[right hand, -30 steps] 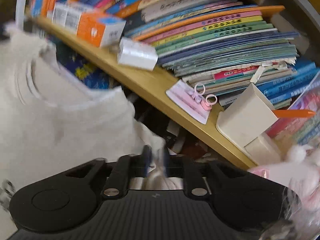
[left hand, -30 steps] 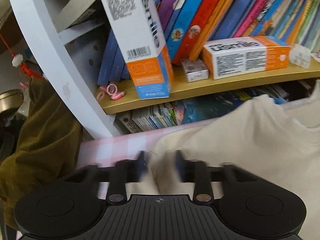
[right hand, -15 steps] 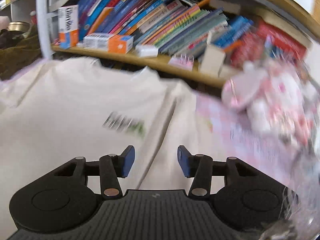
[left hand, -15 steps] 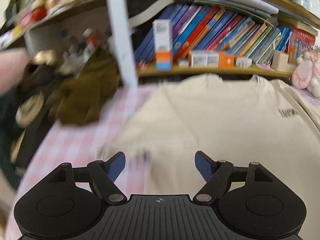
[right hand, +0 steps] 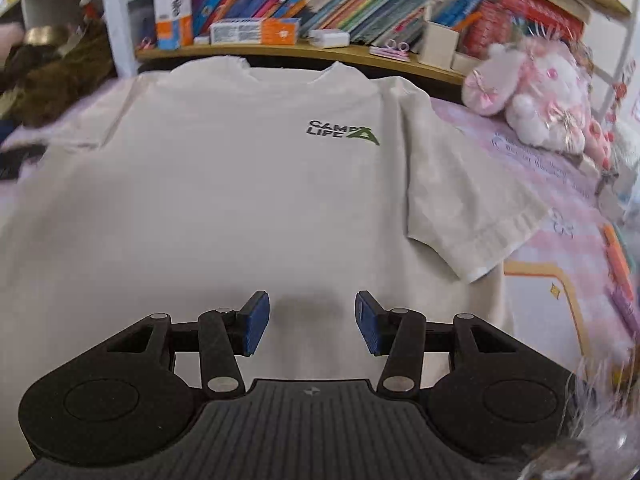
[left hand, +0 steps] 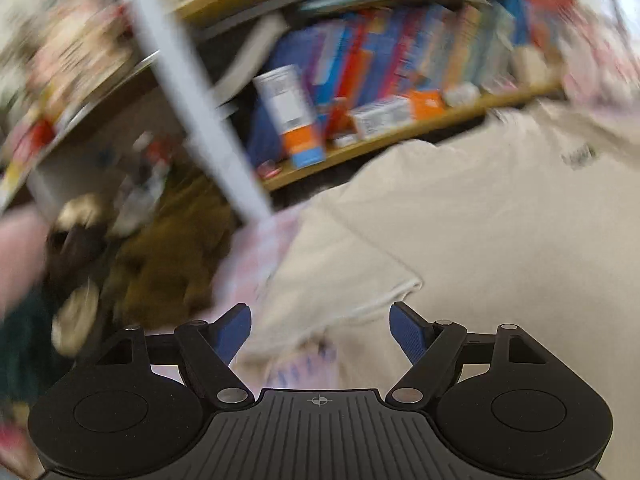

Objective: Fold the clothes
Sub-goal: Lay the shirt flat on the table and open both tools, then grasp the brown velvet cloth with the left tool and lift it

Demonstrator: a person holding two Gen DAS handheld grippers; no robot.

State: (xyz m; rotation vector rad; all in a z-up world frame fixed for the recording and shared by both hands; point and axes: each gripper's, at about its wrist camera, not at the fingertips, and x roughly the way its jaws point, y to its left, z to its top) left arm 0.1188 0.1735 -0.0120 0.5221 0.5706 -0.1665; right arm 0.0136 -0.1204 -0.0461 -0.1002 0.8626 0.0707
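Note:
A cream T-shirt (right hand: 224, 184) with a small dark and green chest logo lies spread flat, front up, on a pink checked cloth, collar toward the bookshelf. My right gripper (right hand: 310, 322) hovers open above the shirt's lower body, nothing between its blue pads. The right sleeve (right hand: 476, 216) lies spread out to the side. In the blurred left wrist view the same T-shirt (left hand: 500, 240) fills the right half. My left gripper (left hand: 320, 330) stands wide open over the left sleeve's hem (left hand: 376, 296), holding nothing.
A wooden bookshelf (right hand: 304, 50) full of books and boxes runs along the far edge. A pink plush toy (right hand: 532, 92) sits at the right. An olive-brown garment (left hand: 168, 264) and a white post (left hand: 204, 120) are at the left, with a person's hand (left hand: 16, 256) at the edge.
Both grippers let go of the shirt near the collar, opened, and drew back toward me. The shirt now lies flat. The left view has rolled.

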